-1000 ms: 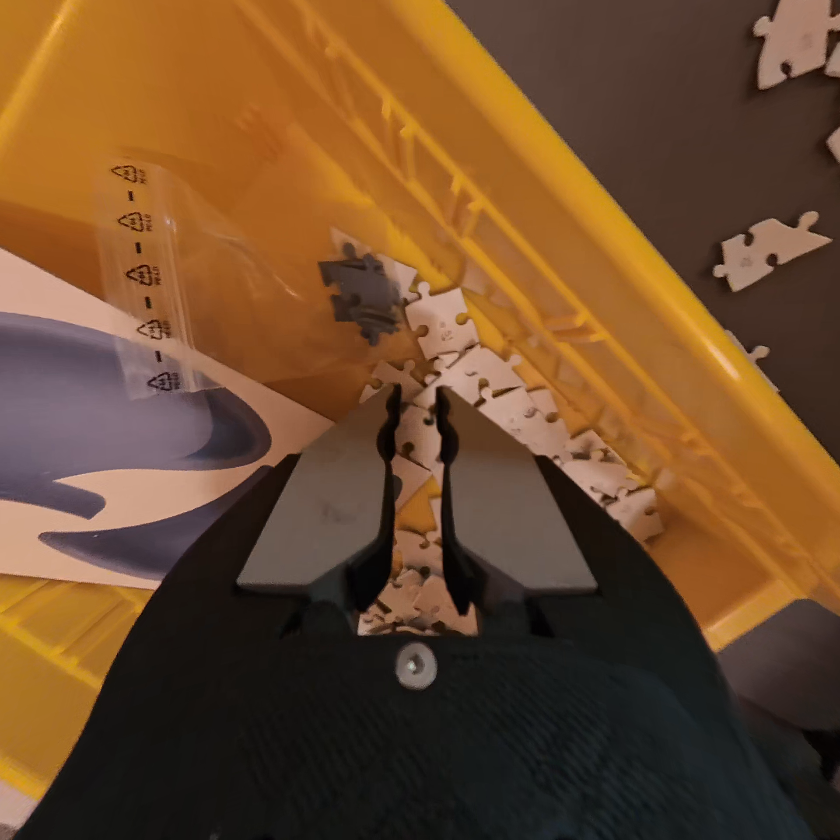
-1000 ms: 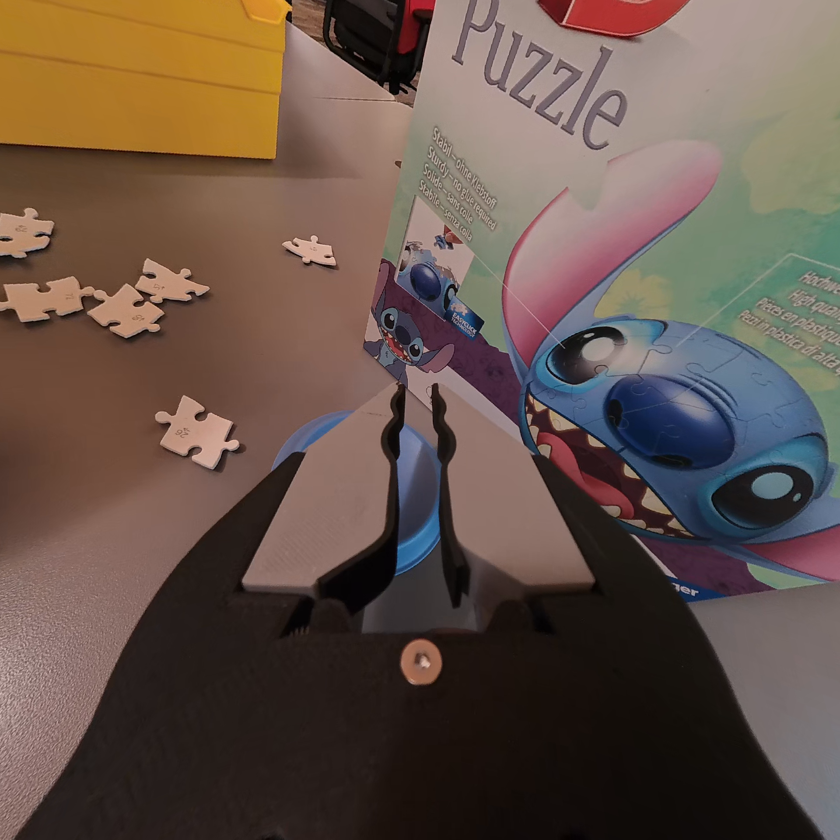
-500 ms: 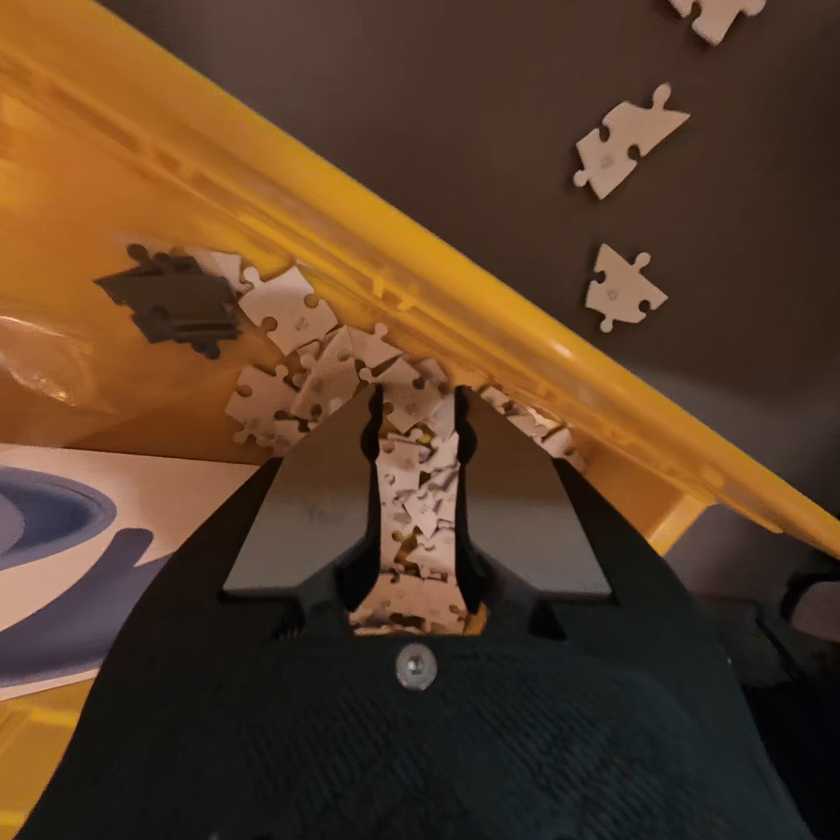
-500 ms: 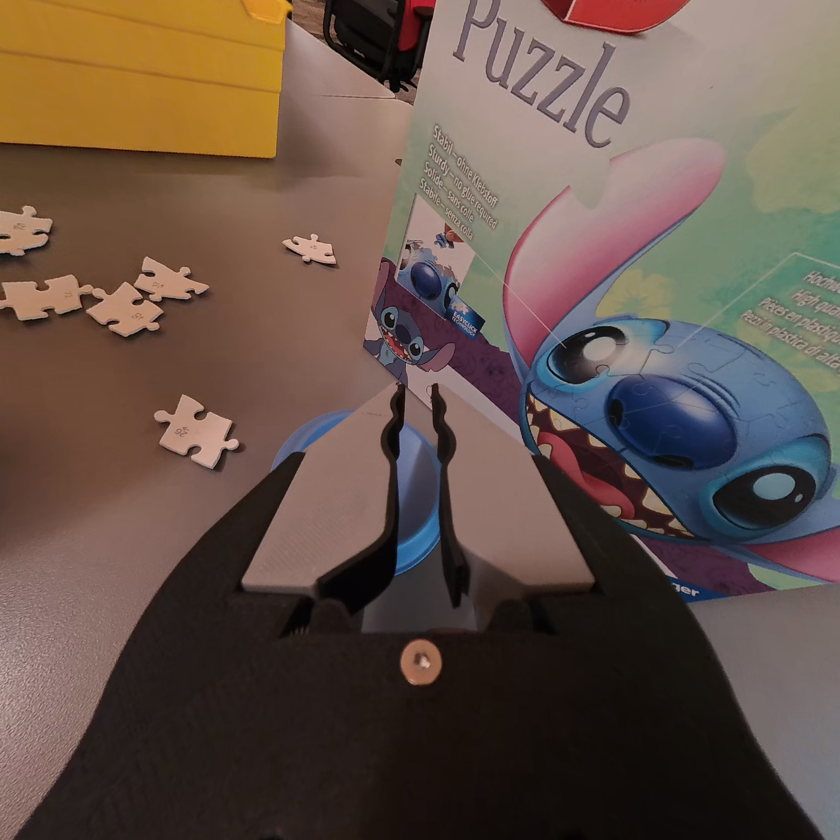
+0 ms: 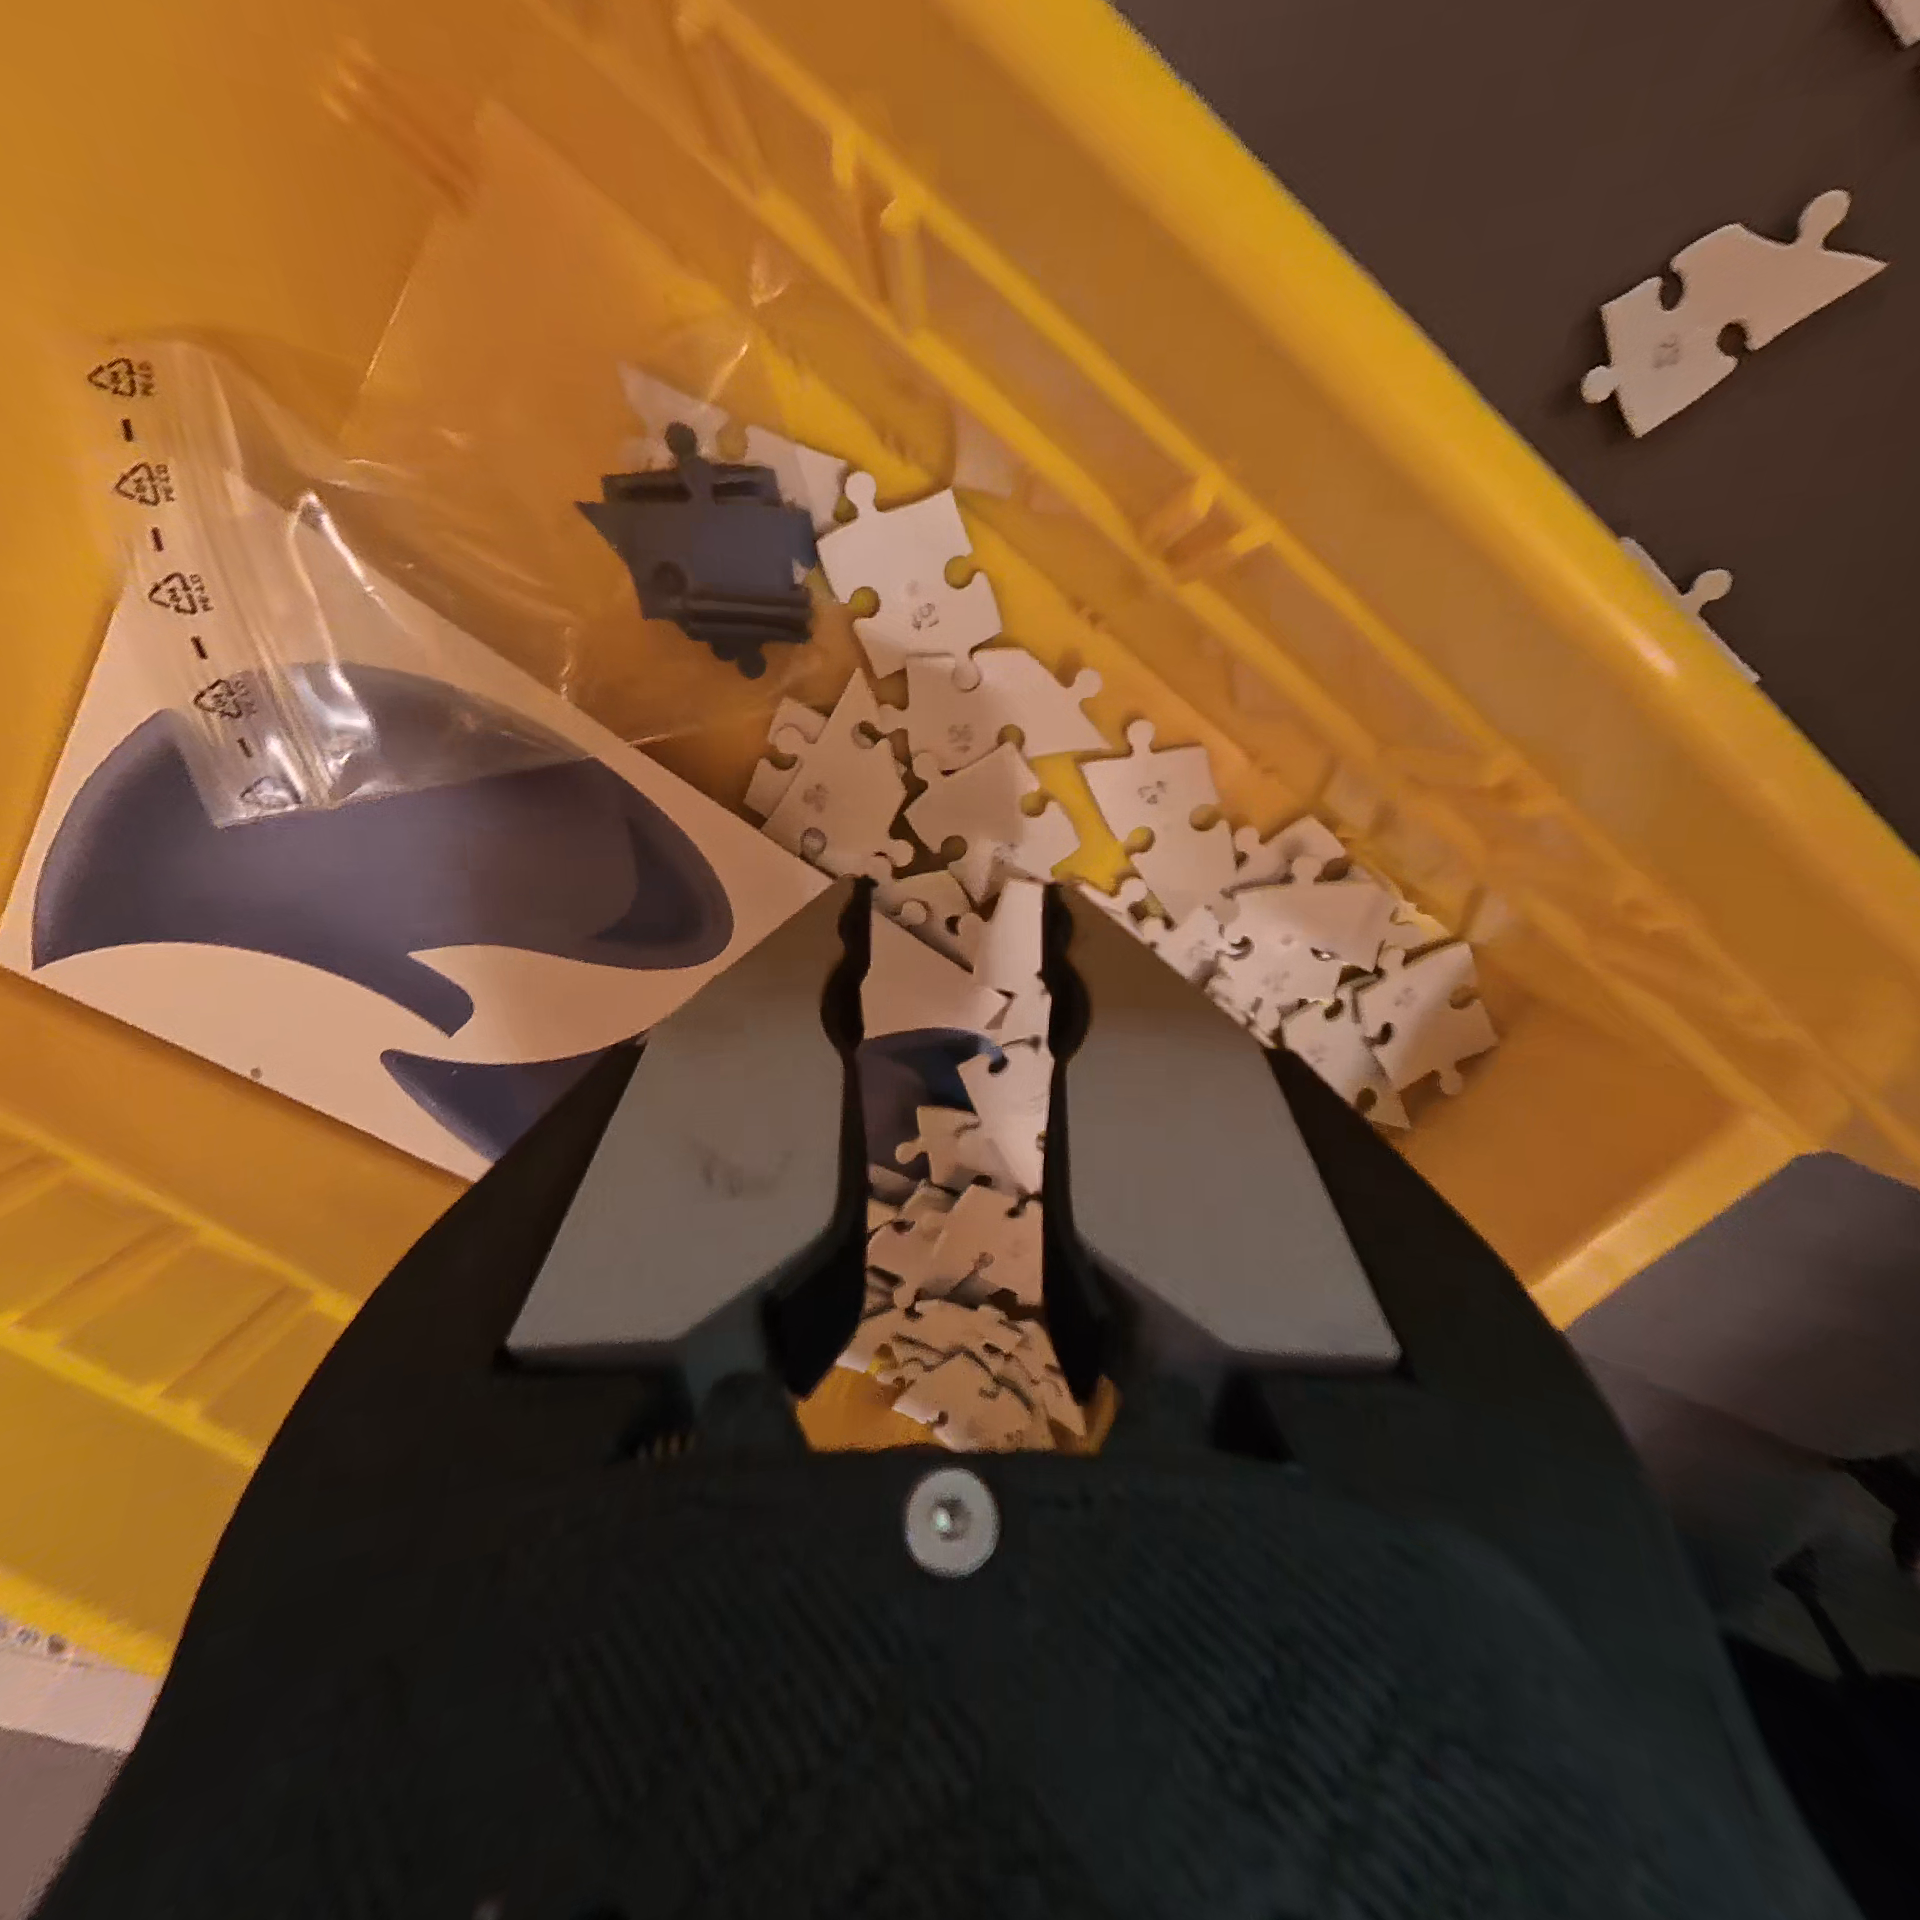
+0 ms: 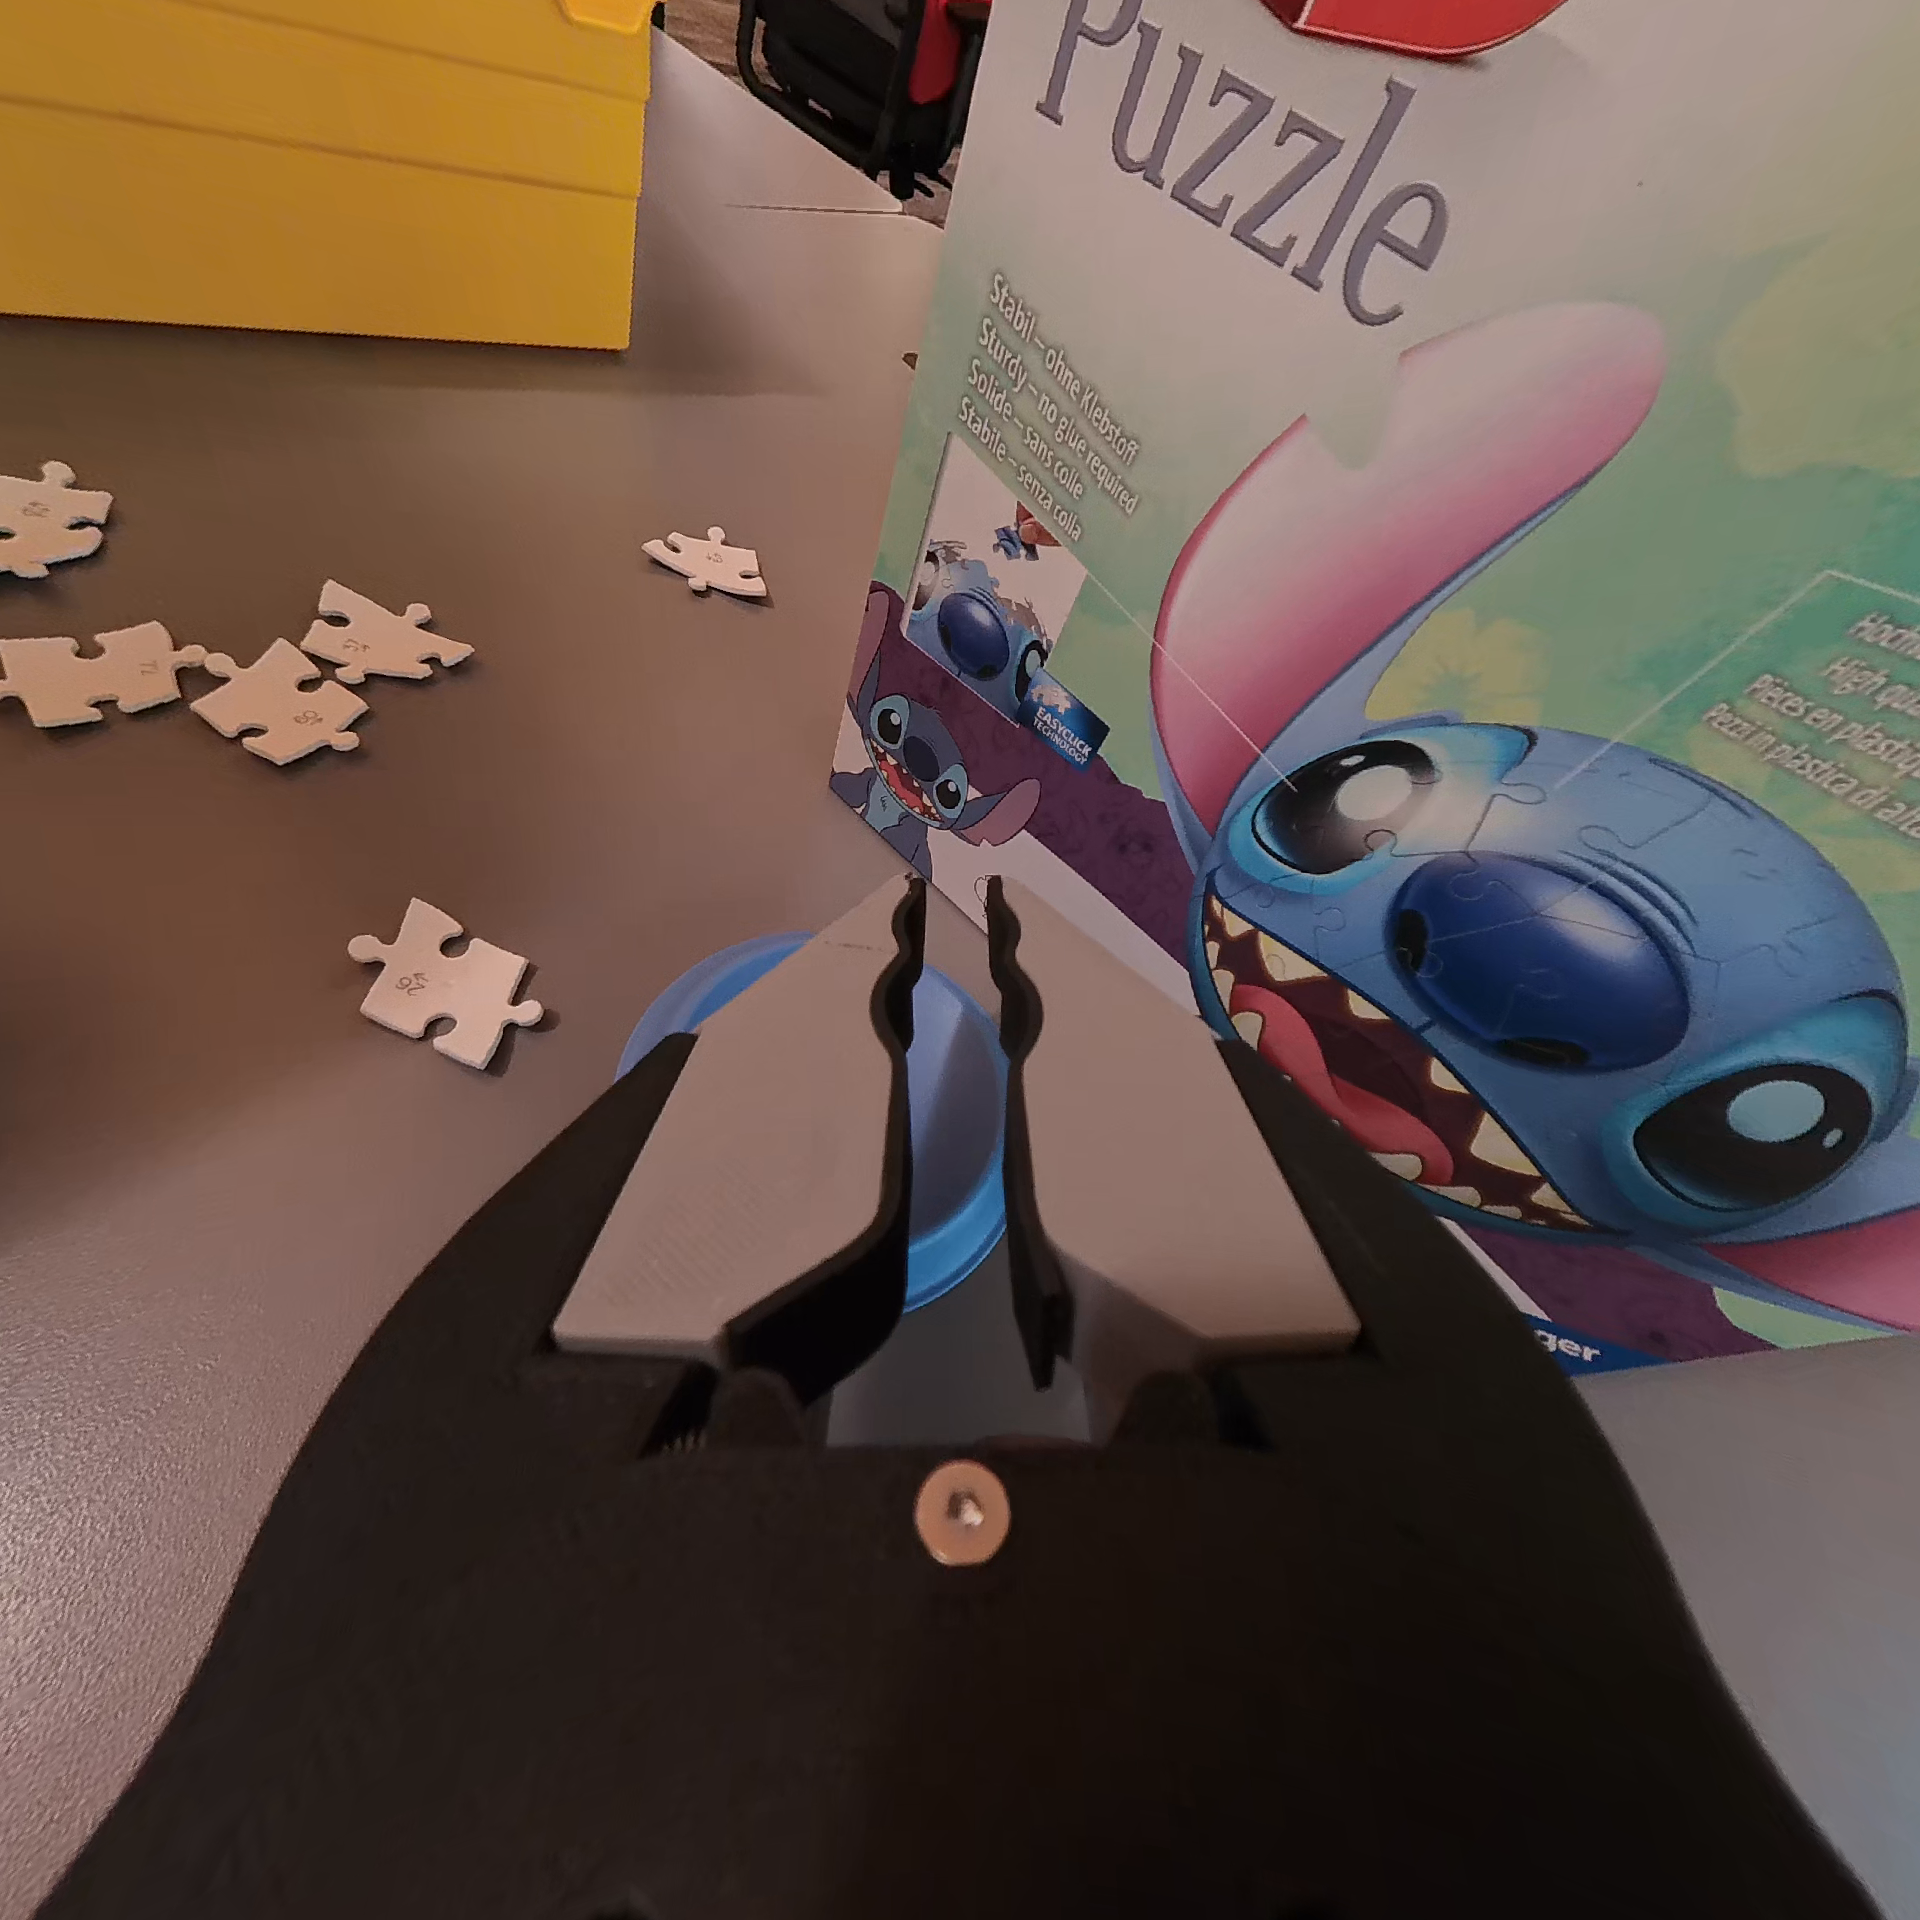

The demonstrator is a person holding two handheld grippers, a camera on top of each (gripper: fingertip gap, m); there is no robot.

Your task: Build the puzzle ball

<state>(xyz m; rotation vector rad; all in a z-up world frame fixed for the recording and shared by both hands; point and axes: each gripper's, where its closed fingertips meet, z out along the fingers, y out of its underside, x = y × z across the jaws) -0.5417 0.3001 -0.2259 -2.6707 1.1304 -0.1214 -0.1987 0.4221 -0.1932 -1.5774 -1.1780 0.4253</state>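
1. Dark grey tabletop [image 6: 623,831] underneath; yellow crate [image 5: 1299,436] on it, seen from above by left gripper [image 5: 951,894].
2. Left gripper released, jaws parted, nothing between them; hovering over pile of pale puzzle pieces [image 5: 1039,810] heaped along crate wall, ahead of and below the tips.
3. Also in crate: printed sheet with dark blue shape [image 5: 312,914] left of the tips, clear plastic bag [image 5: 312,540] farther left and ahead, dark piece cluster [image 5: 717,551] ahead-left.
4. Right gripper [image 6: 954,883] slack, narrow gap, empty; blue stand ring [image 6: 956,1226] directly under its fingers, upright puzzle box [image 6: 1455,623] ahead-right, loose pieces [image 6: 447,982] on table to its left.
5. Step judged: picking one piece from crate. Very early; no ball assembled in view.
6. Advice: single out a piece lying on top, edge free. Lower with jaws straddling one edge, close gently; flat pieces likely to slip or lift neighbours.
7. Keep clear of sheet and bag. Avoid scraping crate wall.
8. Check lifted piece comes alone before carrying toward ring.
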